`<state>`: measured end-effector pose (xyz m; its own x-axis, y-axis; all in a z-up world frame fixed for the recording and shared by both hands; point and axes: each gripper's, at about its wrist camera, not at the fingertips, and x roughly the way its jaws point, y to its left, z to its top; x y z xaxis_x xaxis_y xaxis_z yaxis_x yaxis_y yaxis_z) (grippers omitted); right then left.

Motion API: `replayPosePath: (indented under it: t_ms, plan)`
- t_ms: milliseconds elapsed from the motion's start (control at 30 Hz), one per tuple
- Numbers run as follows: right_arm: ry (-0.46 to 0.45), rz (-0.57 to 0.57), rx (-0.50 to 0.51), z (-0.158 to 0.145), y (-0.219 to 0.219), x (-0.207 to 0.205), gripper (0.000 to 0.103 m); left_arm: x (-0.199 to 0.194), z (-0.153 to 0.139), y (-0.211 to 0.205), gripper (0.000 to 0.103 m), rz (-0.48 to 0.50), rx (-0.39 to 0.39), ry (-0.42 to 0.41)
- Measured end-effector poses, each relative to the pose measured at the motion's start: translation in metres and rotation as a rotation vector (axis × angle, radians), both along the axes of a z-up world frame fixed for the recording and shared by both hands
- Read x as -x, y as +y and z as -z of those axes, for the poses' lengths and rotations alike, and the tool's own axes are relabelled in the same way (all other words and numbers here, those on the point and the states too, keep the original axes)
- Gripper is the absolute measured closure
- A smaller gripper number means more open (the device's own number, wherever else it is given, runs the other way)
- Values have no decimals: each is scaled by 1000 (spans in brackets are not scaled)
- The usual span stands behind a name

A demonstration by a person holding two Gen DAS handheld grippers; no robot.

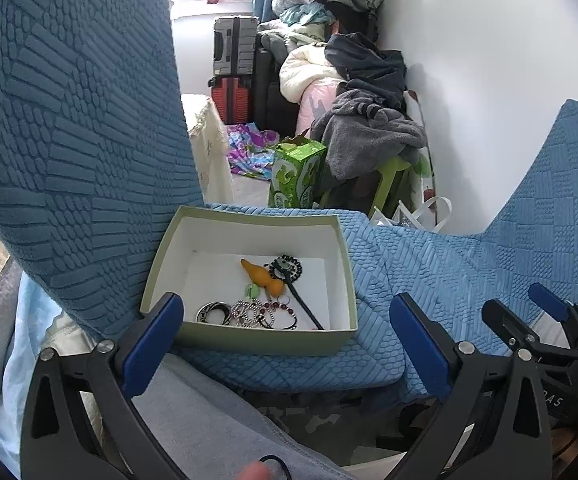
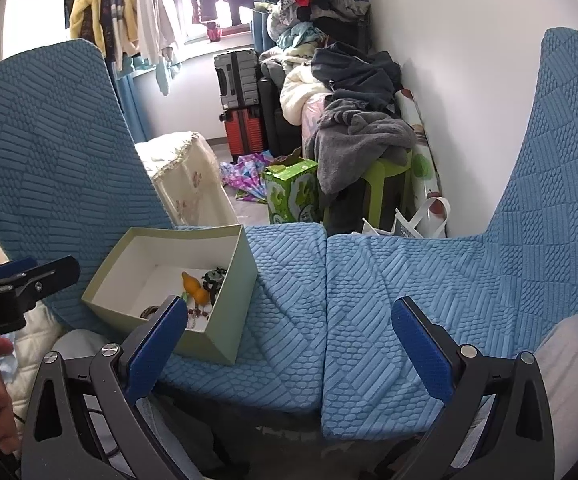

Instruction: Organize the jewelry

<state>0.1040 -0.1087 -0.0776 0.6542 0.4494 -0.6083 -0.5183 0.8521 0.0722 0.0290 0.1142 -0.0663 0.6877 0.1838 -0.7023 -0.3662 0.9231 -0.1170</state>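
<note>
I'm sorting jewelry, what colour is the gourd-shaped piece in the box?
Orange; the gourd pendant shows best in the left wrist view.

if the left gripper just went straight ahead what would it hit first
Probably the box: the left gripper, open and empty, points at its near wall, with the jewelry just behind. Depth is unclear.

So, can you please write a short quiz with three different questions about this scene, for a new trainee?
1. True or false: the left gripper holds a bracelet.
2. Where does the orange gourd charm lie? A) on the blue cushion B) inside the green box C) on the floor
3. Fill in: both grippers, including the right gripper, are ____.

Key: 1 false; 2 B; 3 open.
</note>
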Motion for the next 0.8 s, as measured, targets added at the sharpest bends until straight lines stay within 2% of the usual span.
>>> replayPosePath:
  t_ms: [800]
  plan:
    - [-22, -35, 40, -2, 9, 4, 1, 12, 0, 11, 1, -28, 23, -27]
